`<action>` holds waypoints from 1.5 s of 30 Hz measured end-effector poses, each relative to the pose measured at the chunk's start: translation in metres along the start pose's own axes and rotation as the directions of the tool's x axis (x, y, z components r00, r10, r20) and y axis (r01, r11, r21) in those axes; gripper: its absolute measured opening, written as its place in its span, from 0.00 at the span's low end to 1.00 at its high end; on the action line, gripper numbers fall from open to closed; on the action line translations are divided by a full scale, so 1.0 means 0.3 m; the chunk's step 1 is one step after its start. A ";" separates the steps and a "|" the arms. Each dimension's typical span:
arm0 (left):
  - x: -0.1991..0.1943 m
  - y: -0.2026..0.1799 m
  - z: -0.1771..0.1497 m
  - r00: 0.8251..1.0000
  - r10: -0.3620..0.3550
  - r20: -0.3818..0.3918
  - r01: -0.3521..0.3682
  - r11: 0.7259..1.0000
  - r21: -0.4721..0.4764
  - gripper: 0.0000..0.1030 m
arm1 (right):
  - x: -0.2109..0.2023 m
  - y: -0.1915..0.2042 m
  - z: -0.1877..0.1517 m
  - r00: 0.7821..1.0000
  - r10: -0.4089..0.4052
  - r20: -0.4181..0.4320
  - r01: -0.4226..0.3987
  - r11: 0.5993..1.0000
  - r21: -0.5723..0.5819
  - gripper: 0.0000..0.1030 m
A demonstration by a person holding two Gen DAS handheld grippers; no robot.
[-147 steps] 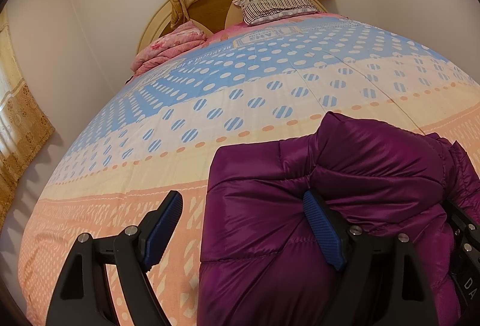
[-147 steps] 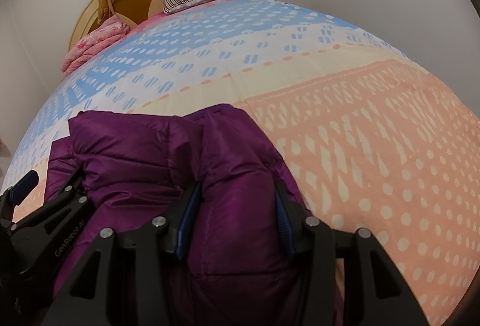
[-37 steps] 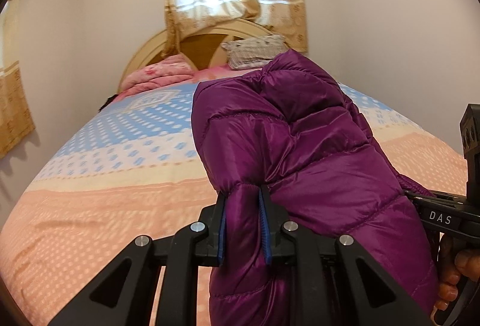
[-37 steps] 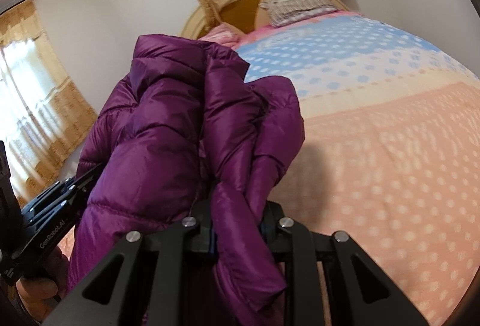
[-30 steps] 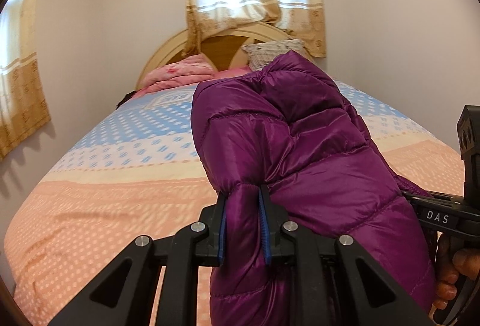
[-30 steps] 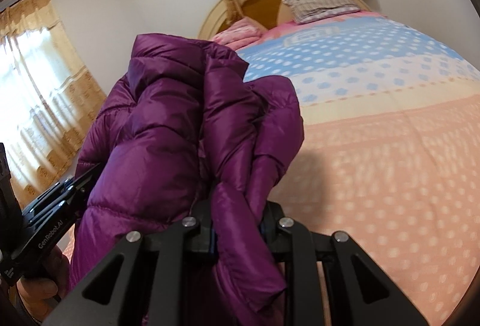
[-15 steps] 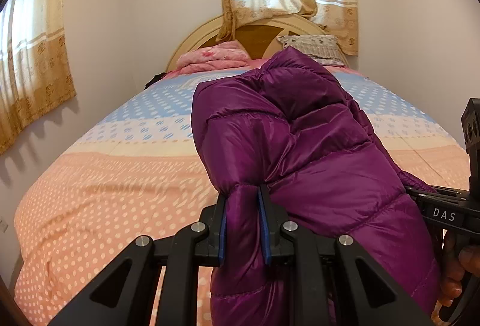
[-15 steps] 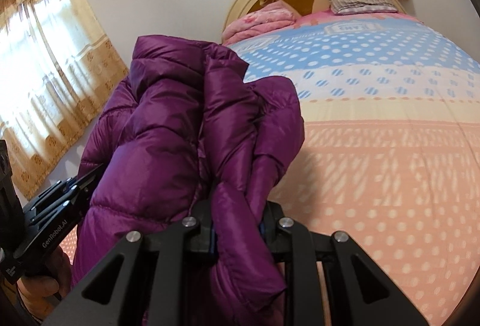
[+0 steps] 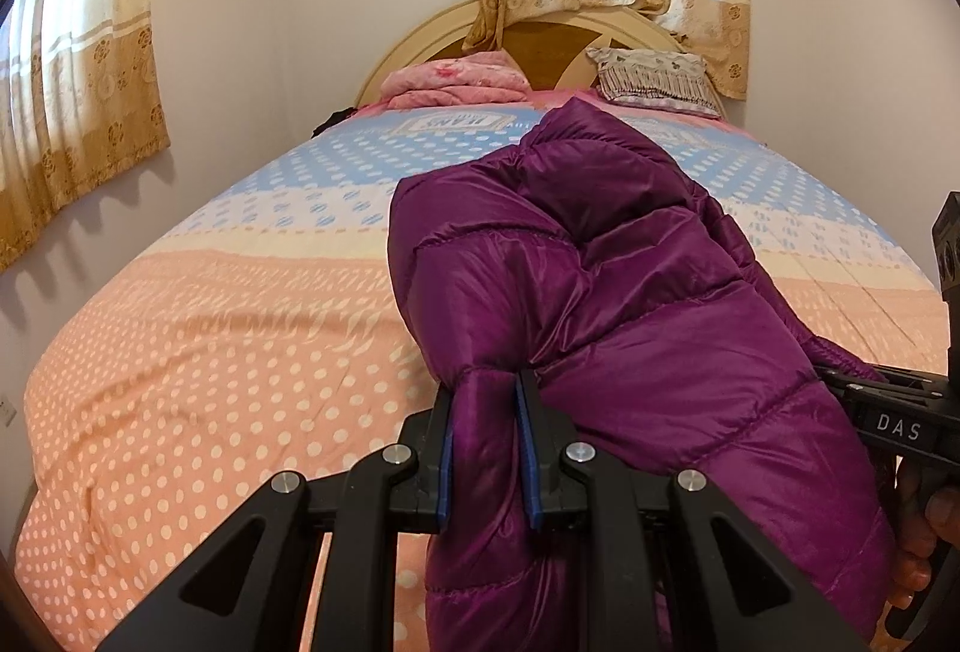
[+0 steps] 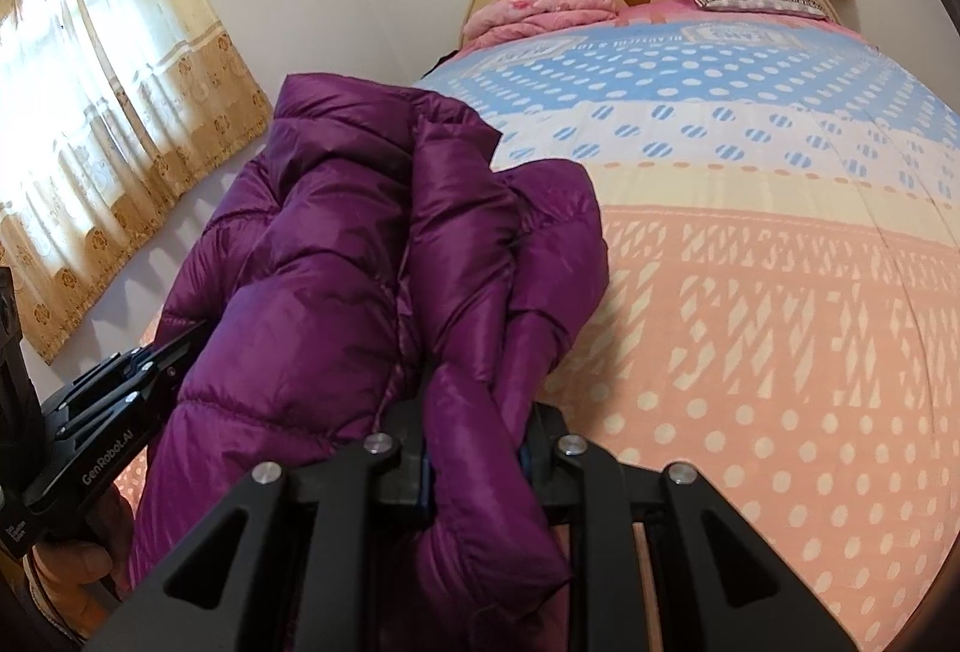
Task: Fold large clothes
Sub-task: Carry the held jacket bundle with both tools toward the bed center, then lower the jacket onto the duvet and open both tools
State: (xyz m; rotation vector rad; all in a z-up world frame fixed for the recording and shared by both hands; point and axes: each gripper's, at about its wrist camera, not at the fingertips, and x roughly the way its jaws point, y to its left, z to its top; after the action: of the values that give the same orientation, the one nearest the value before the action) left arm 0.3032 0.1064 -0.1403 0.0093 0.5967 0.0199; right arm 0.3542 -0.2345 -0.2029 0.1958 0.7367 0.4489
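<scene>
The left gripper [image 9: 486, 448] is a matte black plastic frame of angled struts, joined by round silver screw heads, with narrow blue ribbed pads [image 9: 443, 463] lining the inner faces of its two fingers. Seen from the right wrist camera, its side carries white "GenRobot.AI" lettering. The right gripper [image 10: 474, 463] has the same black struts, silver screws and blue pad edges; from the left wrist camera its body bears a small plate marked "DAS" in white. Bare fingers [image 9: 915, 571] wrap each black handle; no sleeve shows.
</scene>
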 end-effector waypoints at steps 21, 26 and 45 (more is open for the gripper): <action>0.084 0.062 -0.058 0.998 0.057 -0.033 -0.057 0.998 -0.018 0.58 | 0.046 0.034 -0.028 0.998 -0.056 -0.031 0.056 0.998 -0.010 0.26; 0.094 0.076 -0.066 0.998 0.061 -0.035 -0.063 0.997 -0.043 0.67 | 0.055 0.030 -0.038 0.996 -0.079 -0.033 0.079 0.997 -0.009 0.31; -0.237 0.065 -0.005 0.988 0.140 0.066 -0.133 0.987 -0.093 0.72 | -0.216 0.151 -0.023 0.980 -0.182 0.079 0.188 0.979 -0.083 0.63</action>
State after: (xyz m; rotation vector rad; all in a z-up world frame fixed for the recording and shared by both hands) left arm 0.2431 0.1242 -0.1012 -0.0352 0.5215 0.1786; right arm 0.2925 -0.2239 -0.1539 0.0566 0.6567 0.2954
